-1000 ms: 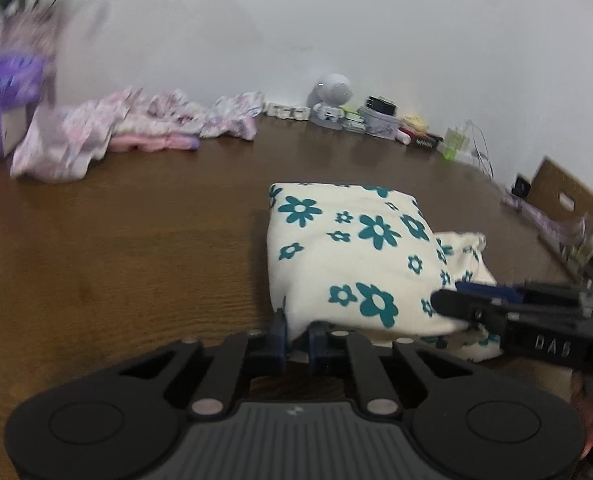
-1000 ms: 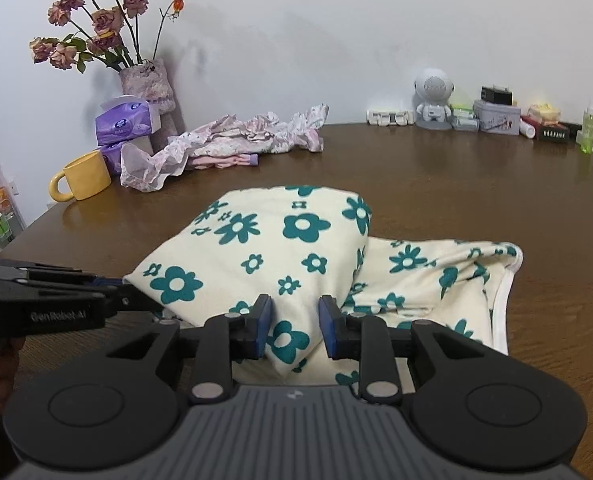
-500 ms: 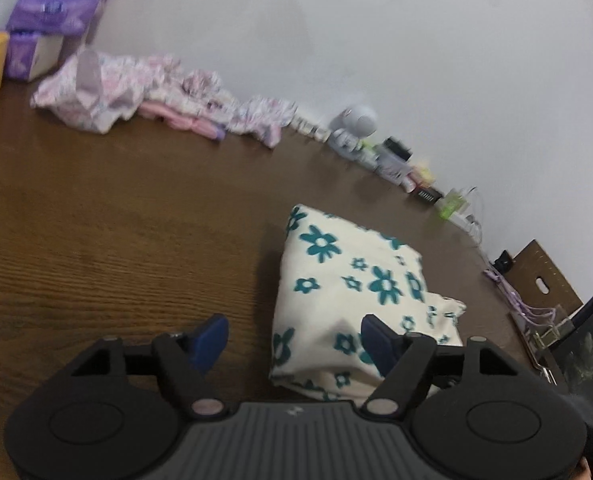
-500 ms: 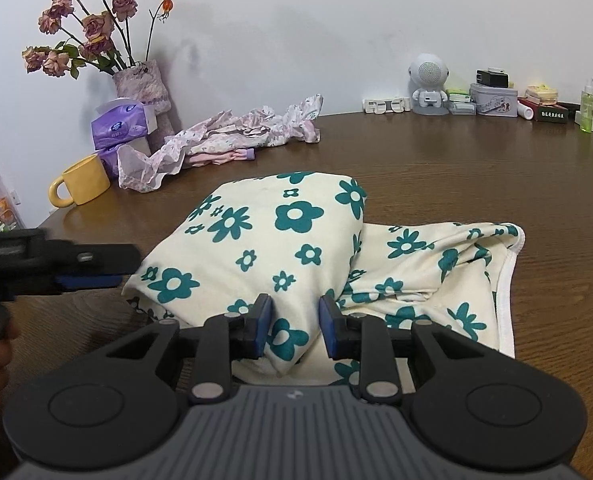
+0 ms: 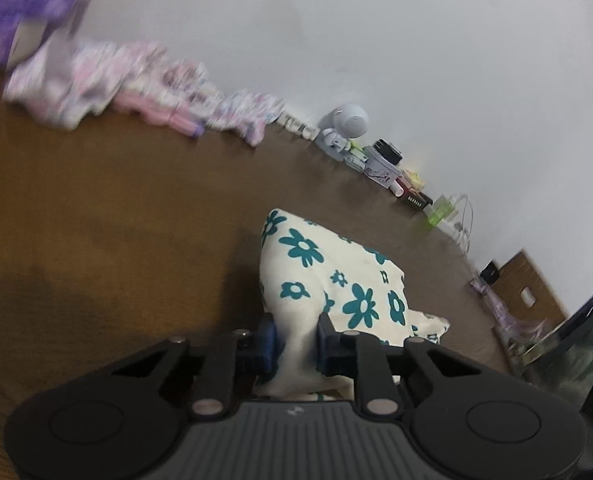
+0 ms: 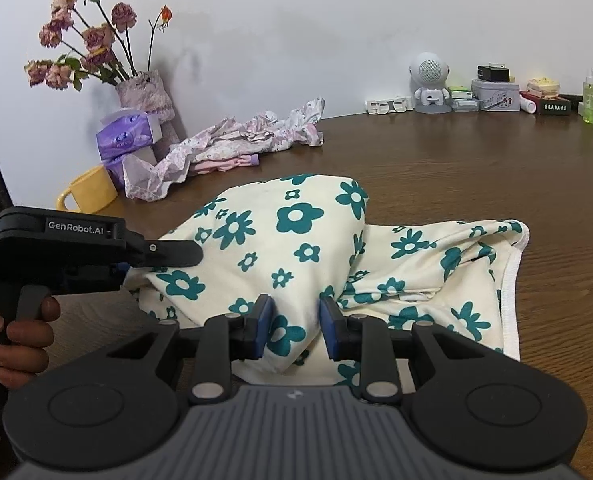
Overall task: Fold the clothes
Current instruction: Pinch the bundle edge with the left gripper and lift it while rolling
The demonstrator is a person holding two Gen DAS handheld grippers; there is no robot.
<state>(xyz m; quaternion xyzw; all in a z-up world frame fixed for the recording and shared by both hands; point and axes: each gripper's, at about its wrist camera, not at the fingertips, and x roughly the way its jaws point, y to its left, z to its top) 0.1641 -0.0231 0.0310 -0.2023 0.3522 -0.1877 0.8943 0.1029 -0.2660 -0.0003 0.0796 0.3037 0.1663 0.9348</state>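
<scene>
The left hand-held gripper (image 5: 296, 340), spread wide half a second ago, is now closed on the near corner of the flowered garment (image 6: 296, 240). The right hand-held gripper (image 6: 294, 328) stays clamped on its near edge. The garment lies part-folded on the bench (image 6: 456, 160); another fold is judged imminent.

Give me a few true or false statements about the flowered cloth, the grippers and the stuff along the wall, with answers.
1. Both the left gripper and right gripper pinch the flowered cloth. True.
2. The mug is blue. False: it is yellow.
3. A pink garment lies crumpled near the vase. True.
4. The flowered cloth hangs off the table edge. False: it lies on the table top.
</scene>
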